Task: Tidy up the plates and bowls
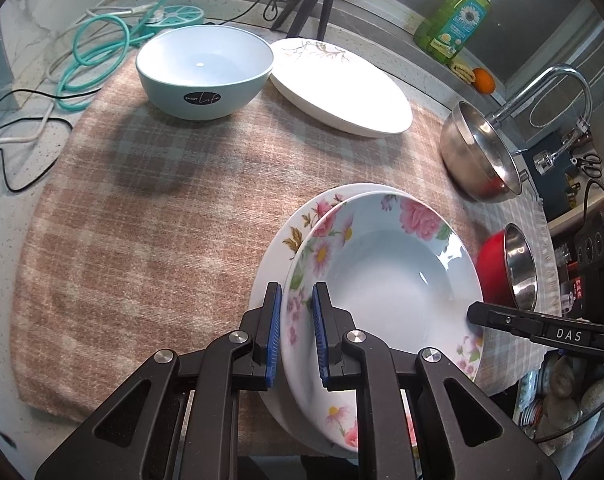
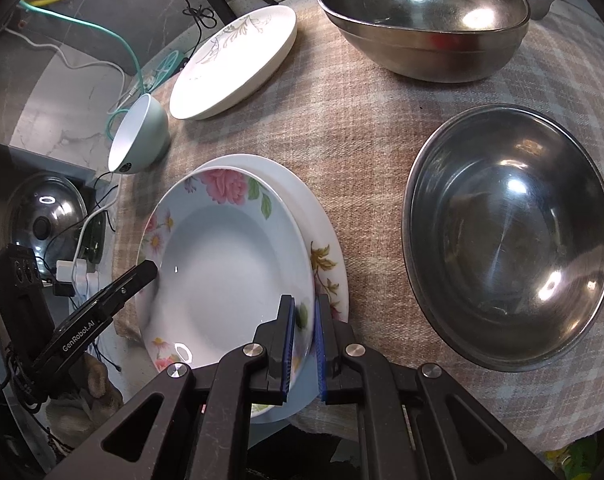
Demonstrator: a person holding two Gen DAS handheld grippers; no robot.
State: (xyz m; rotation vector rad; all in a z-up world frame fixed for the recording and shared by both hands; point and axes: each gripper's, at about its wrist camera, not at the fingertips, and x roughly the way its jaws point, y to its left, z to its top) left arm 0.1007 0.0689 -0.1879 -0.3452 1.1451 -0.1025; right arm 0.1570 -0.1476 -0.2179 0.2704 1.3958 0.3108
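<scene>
Two grippers meet on one dish: the left gripper [image 1: 296, 334] has its blue-padded jaws closed over the near rim of the floral deep plate [image 1: 386, 276], and the right gripper [image 2: 304, 346] clamps the opposite rim in the same way. That plate sits on a larger floral plate [image 1: 298, 224], slightly off-centre. Both lie on a plaid cloth [image 1: 162, 216] spread over the speckled desk [image 1: 6, 216]. Farther back stand an empty mint bowl [image 1: 204, 72] and, just beside it, a white plate with a twig pattern [image 1: 338, 88]. Two empty steel bowls [image 2: 510, 236] rest to the right, the big steel bowl [image 2: 422, 20] near the faucet [image 1: 542, 92] and soap bottle [image 1: 454, 16].
</scene>
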